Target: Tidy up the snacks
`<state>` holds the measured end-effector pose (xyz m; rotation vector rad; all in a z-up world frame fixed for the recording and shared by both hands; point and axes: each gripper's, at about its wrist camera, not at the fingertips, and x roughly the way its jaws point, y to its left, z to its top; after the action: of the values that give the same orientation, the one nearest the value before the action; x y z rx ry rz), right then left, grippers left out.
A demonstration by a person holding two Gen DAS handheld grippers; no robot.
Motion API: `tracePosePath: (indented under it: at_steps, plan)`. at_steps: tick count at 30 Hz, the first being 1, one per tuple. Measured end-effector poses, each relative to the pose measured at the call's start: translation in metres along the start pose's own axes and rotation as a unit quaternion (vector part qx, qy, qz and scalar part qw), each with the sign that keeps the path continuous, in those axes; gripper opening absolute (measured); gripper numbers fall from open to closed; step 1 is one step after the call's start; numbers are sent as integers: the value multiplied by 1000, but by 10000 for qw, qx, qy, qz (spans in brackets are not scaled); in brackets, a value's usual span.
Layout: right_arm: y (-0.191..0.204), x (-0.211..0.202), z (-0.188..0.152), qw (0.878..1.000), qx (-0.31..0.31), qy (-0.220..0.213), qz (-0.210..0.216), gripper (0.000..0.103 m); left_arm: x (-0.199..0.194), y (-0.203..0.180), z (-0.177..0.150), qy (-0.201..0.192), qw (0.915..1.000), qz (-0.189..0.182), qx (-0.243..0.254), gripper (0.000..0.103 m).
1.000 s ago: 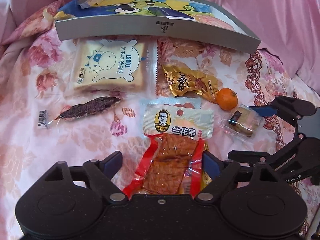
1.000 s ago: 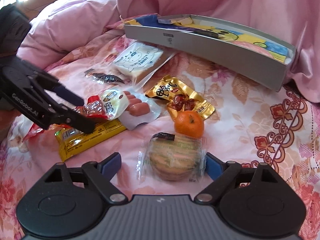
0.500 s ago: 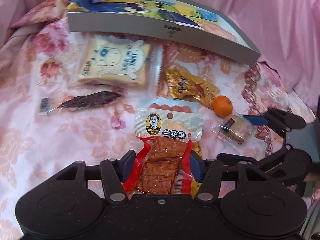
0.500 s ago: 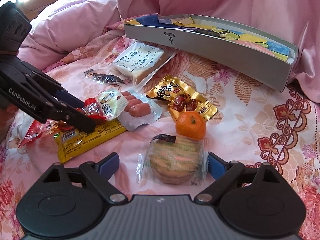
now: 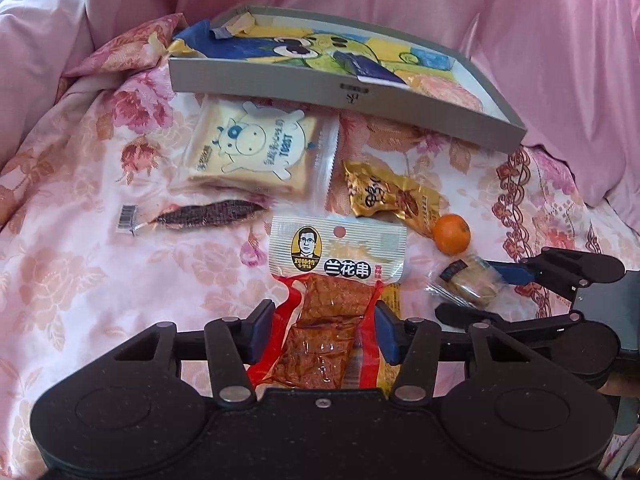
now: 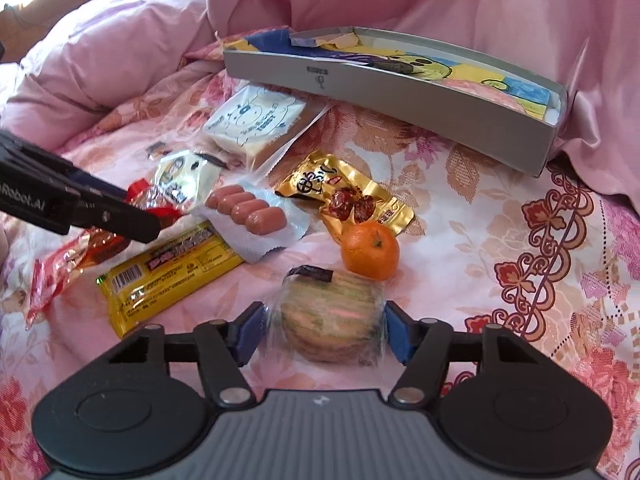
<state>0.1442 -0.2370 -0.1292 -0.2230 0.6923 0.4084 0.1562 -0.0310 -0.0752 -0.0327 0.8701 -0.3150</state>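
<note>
My left gripper [image 5: 322, 324] is closing on a red spicy tofu packet [image 5: 332, 320], pads pressed against its sides. The packet's white header [image 5: 338, 250] points toward the grey box [image 5: 400, 108]. In the right wrist view the left gripper [image 6: 148, 224] holds that packet [image 6: 60, 264] slightly off the bedspread. My right gripper [image 6: 322, 328] is closing too, its blue pads against the clear wrapper of a round layered cake [image 6: 332, 316] lying on the bedspread. From the left wrist view the right gripper [image 5: 480, 292] brackets the same cake [image 5: 472, 280].
On the floral bedspread lie a cow-print toast pack [image 5: 252, 148], a dark dried strip [image 5: 208, 214], a gold date packet [image 5: 392, 196], a mandarin [image 6: 370, 250], a sausage pack [image 6: 248, 208] and a yellow bar [image 6: 172, 264]. Pink quilt folds surround the box, which is lined with cartoon-print packaging.
Both grippers' jaws have narrowed from wide apart onto their snacks. The left one has drawn back and up a little with the red packet. The right one stayed in place.
</note>
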Motion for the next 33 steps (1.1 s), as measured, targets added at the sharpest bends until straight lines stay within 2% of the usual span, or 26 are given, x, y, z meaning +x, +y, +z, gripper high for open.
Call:
tracePosePath:
  at_steps: [1,7,19,24,33]
  plan:
    - [3,-1,0,10000,-23,2,-7,58,0,-1,-1,1,10000,2,16,54]
    - [14,-8,-2,9999,-137,-59,-12,57,-9,-9,-4,-170,9998,-6,130,52]
    - [16,-26,5,9974,-171,-693,-47,56,-29,-12,-1,-672,9977,30,-125,51]
    - [12,-34,10,9952,-136,-969,-97,56,-36,-12,6,-855,9956,38,-377,51]
    - [8,-41,16,9924,-64,-1218,-130,56,-48,-21,20,-1104,9923,34,-564,51]
